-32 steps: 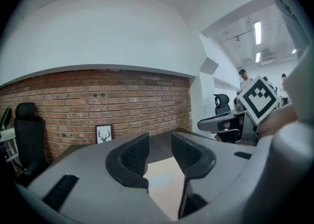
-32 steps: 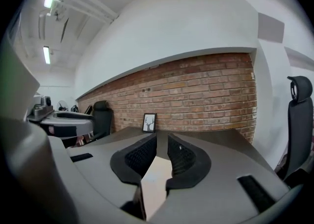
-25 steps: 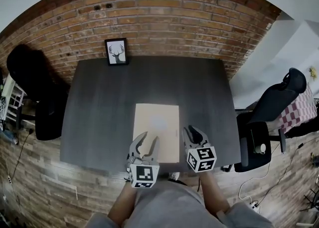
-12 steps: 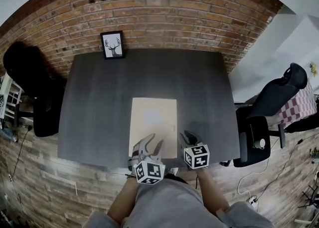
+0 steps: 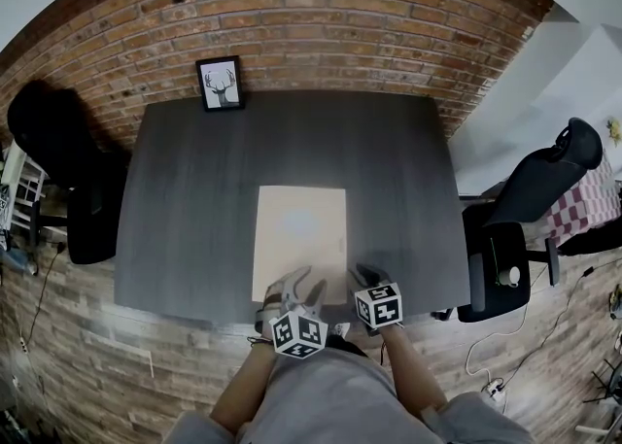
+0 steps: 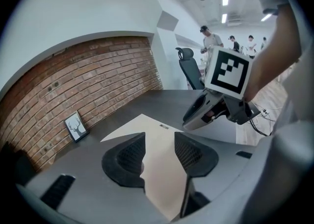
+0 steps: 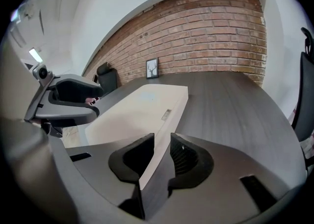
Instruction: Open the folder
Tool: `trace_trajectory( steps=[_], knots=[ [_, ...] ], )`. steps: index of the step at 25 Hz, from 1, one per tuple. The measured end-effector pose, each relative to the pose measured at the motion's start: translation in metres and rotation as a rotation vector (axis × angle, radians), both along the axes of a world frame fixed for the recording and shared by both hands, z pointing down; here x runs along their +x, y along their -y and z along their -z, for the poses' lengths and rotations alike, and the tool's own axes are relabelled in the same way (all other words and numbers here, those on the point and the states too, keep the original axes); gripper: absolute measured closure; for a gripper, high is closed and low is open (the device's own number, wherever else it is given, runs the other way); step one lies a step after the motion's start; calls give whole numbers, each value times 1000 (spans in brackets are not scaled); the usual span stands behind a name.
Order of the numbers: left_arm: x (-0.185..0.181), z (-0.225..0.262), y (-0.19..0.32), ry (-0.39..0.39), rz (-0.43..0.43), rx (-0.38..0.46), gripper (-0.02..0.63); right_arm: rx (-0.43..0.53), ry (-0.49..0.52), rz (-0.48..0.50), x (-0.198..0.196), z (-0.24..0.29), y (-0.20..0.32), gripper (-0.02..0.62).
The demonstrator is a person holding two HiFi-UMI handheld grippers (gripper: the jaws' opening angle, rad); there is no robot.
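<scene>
A beige folder (image 5: 299,230) lies shut and flat on the dark table (image 5: 194,189), near its front edge. My left gripper (image 5: 297,283) hovers over the folder's front edge. Its jaws have just been opening and nothing is between them; in the left gripper view (image 6: 159,142) the folder (image 6: 158,169) shows through the gap. My right gripper (image 5: 368,273) is at the folder's front right corner. In the right gripper view (image 7: 162,142) its jaws stand slightly apart, in line with the folder's (image 7: 142,110) right edge, gripping nothing.
A framed deer picture (image 5: 221,83) leans on the brick wall (image 5: 321,24) at the table's far left. A black office chair (image 5: 530,209) stands to the right, another dark chair (image 5: 58,170) to the left. Several people stand far off in the left gripper view.
Both grippers have sunk and drawn back toward the table's front edge. The left gripper has rolled and its jaws stand a little wider.
</scene>
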State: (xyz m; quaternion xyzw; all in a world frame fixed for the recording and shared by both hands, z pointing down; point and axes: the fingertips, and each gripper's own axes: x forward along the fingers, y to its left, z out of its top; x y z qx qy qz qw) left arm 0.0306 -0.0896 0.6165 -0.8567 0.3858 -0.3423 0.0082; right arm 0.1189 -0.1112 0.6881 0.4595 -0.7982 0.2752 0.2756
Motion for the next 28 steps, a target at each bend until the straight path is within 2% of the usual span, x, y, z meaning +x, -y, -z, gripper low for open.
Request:
trace_trajectory(
  steps=[12,16,23,28],
  knots=[
    [6,-19,-13,59,-58,-26,423,-49,-18,19,-3,-18,-8,512],
    [20,-32,-24,109,-152,-56,414,-60,-17,18,-3,-18,-8,506],
    [46,-60,-56,195,-353,-157,411,-59,-21,13,-4,-17,-8,506],
    [51,-76,-68,263,-415,-196,411,-62,-20,11,-2,-18,-8,506]
  ],
)
